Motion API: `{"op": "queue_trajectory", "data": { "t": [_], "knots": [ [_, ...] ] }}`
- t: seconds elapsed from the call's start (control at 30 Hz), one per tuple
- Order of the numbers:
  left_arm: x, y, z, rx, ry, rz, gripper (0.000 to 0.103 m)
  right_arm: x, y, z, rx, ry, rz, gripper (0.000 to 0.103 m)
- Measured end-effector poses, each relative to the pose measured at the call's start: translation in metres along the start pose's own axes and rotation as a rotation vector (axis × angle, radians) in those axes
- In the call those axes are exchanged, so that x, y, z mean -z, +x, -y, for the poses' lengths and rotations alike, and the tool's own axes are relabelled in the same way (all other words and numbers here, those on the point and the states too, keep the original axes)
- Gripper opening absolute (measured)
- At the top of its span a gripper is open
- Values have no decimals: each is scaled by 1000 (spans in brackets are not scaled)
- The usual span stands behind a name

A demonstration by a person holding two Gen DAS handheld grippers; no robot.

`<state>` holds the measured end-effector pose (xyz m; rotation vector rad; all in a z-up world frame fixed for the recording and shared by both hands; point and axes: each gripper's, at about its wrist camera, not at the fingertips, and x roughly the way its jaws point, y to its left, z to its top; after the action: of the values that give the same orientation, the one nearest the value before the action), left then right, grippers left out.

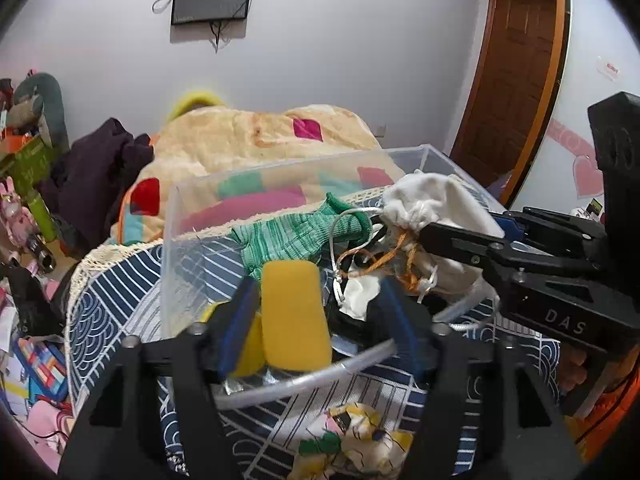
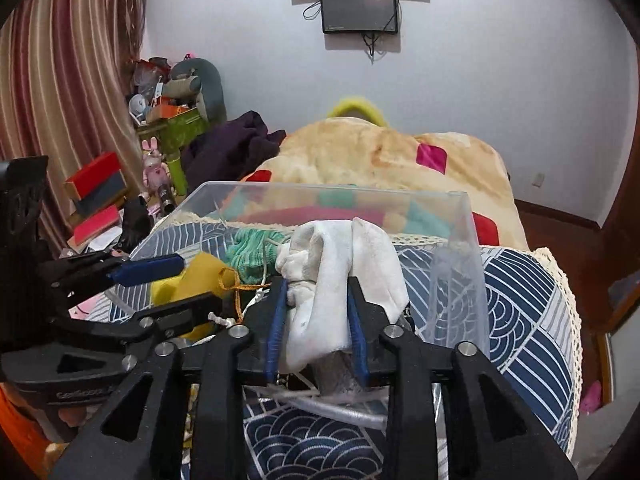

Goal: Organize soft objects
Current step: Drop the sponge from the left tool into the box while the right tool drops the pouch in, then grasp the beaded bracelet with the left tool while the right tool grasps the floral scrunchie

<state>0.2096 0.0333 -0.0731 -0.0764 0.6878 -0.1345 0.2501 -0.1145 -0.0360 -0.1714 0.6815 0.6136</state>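
Right tongs [image 2: 316, 316] clamping white cloth [image 2: 340, 280], left tongs [image 1: 316, 312] spread wide around yellow sponge [image 1: 294, 316].

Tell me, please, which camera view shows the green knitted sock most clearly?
The left wrist view shows it best: the green knitted sock lies spread inside the clear plastic box, cuff and body visible. In the right wrist view the sock is mostly hidden behind the white cloth and the yellow sponge.

Left gripper [image 1: 320, 312]: jaws spread wide, level, reaching forward. Right gripper [image 2: 316, 328]: jaws clamped on white cloth [image 2: 340, 280], alongside the left.
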Motion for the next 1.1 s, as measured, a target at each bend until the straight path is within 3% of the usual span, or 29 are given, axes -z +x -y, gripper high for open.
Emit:
{"op": "queue_trajectory", "data": {
  "t": [0.13, 0.2, 0.27, 0.47, 0.67, 1.0, 1.07, 1.1],
  "knots": [
    [1, -23, 5, 3, 8, 34, 73, -1, -17, -2, 24, -26, 33, 37],
    [0, -33, 3, -18, 5, 56, 83, -1, -27, -5, 24, -37, 55, 44],
    [1, -50, 2, -46, 12, 89, 89, 0, -42, -10, 19, -41, 91, 60],
    [16, -83, -8, -123, 50, 126, 100, 8, -68, -26, -5, -45, 161, 85],
    [51, -89, -37, -162, -4, 66, 100, 28, -55, -45, -59, -50, 111, 85],
    [112, -61, -84, -172, -166, -79, 100, 56, 5, -69, -146, -76, -79, 84],
    [119, -56, -88, -168, -177, -98, 99, 59, 13, -74, -158, -83, -107, 78],
    [120, -52, -88, -166, -178, -106, 93, 61, 16, -75, -163, -86, -121, 75]
  ]
}}
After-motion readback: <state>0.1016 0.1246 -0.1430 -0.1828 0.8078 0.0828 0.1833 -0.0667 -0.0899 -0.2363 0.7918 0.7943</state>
